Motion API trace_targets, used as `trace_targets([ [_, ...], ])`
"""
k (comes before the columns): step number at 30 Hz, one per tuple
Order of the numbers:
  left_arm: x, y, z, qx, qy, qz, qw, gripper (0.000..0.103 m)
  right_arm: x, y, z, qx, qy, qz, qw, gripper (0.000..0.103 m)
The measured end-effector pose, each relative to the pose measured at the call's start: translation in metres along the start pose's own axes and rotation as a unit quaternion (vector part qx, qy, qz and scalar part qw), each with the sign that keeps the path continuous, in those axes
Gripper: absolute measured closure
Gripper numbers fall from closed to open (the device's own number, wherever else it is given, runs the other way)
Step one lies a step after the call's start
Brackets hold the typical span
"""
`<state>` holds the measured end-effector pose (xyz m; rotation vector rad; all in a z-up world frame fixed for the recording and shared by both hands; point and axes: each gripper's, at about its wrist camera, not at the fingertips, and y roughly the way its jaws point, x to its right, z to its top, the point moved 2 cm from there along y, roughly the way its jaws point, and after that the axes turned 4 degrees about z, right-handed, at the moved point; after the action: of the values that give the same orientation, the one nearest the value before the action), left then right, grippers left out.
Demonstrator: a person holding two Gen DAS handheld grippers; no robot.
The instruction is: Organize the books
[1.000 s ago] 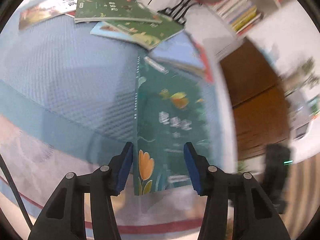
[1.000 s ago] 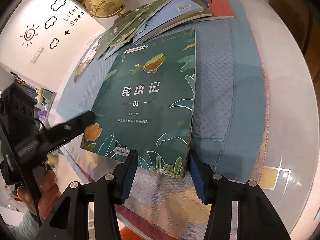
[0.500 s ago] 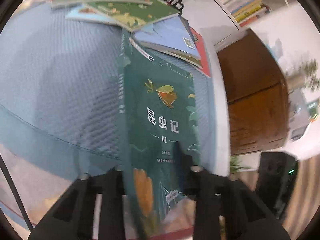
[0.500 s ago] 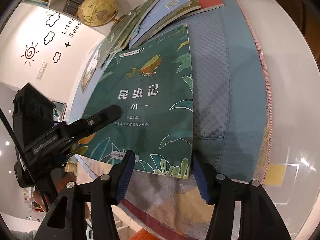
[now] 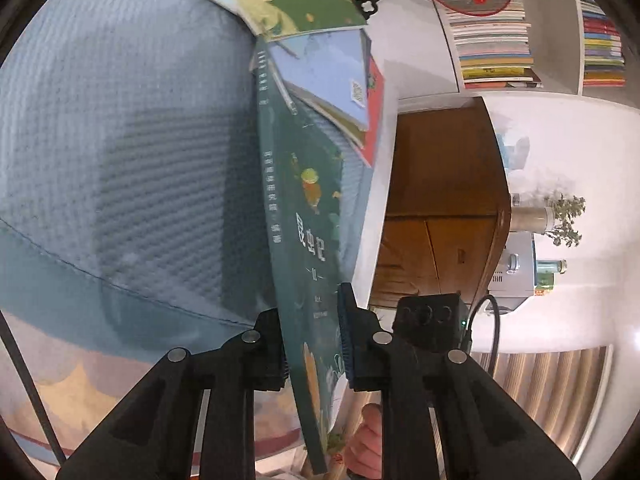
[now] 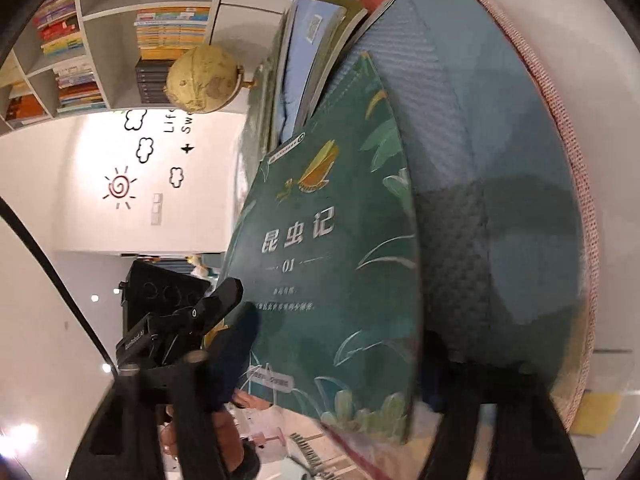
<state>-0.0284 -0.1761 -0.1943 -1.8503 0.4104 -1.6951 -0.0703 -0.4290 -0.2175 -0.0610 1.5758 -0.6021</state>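
A dark green book (image 5: 308, 220) with white title characters stands tilted up on its long edge over the blue cloth (image 5: 120, 140). My left gripper (image 5: 310, 320) is clamped on its lower spine corner, one pad on each cover; its jaws are easing open slightly, with the book still between them. In the right wrist view the front cover (image 6: 332, 240) faces me. My right gripper (image 6: 338, 340), blurred, has its fingers to either side of the book's lower edge; its jaws are closing, and no pad visibly presses on the book. The left gripper's finger (image 6: 224, 300) shows at the cover's left.
A fanned pile of books (image 5: 336, 80) lies at the cloth's far end, also in the right wrist view (image 6: 312, 40). Behind it are a globe (image 6: 204, 80) and bookshelves (image 5: 496, 40). A wooden cabinet (image 5: 440, 200) stands beyond the white table edge (image 5: 376, 220).
The book lay flat on the cloth; the left gripper closed on its spine corner and tipped it up onto its edge. Both grippers rolled and moved in closer.
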Motion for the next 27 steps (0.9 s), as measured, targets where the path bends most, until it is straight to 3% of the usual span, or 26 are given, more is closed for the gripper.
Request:
trace_targets([
  [2,-0.006,0.001,-0.001,-0.006,0.007,0.019,0.9998,0.080,0.000,-0.004,-0.003,-0.002,-0.001,0.006,1.000,0.066],
  [4,-0.011,0.005,-0.003,-0.015,0.009,0.031,0.9993,0.079,-0.003,-0.005,-0.008,-0.005,-0.006,0.012,1.000,0.068],
  [6,-0.018,0.008,-0.003,-0.019,-0.006,0.019,0.9996,0.079,-0.008,0.001,-0.009,-0.007,-0.012,0.015,1.000,0.068],
  [8,-0.027,0.007,-0.004,-0.020,-0.034,-0.019,0.9991,0.079,-0.005,0.005,-0.009,-0.013,-0.004,0.005,1.000,0.060],
  [10,-0.029,0.006,-0.005,-0.021,-0.056,-0.064,0.9961,0.079,0.004,0.010,-0.016,-0.028,0.018,0.007,0.999,0.038],
  [14,-0.014,0.004,-0.006,-0.025,-0.025,-0.036,0.9987,0.077,0.004,0.008,-0.017,-0.008,0.016,0.022,1.000,0.041],
  [16,-0.007,0.008,-0.004,-0.018,0.006,0.056,0.9983,0.066,-0.001,0.007,-0.012,0.000,0.005,0.012,1.000,0.060],
  [17,-0.007,0.011,-0.003,-0.014,0.028,0.127,0.9915,0.066,-0.002,0.008,-0.011,0.000,0.001,0.003,1.000,0.072],
  [18,-0.004,0.014,-0.004,-0.014,0.052,0.153,0.9868,0.064,-0.004,0.010,-0.010,-0.001,-0.010,-0.015,1.000,0.075],
  [20,0.003,0.016,-0.007,-0.012,0.090,0.155,0.9838,0.055,-0.009,0.014,-0.010,-0.003,-0.038,-0.053,0.998,0.075],
  [22,0.010,0.021,-0.008,-0.018,0.110,0.136,0.9845,0.025,-0.015,0.019,-0.013,-0.007,-0.065,-0.084,0.994,0.075],
  [24,0.020,0.030,-0.007,-0.035,0.124,0.121,0.9842,0.007,-0.016,0.026,-0.015,-0.012,-0.072,-0.101,0.992,0.075],
  [27,0.031,0.040,-0.003,-0.053,0.128,0.144,0.9799,0.001,-0.014,0.030,-0.013,-0.011,-0.065,-0.099,0.993,0.076],
])
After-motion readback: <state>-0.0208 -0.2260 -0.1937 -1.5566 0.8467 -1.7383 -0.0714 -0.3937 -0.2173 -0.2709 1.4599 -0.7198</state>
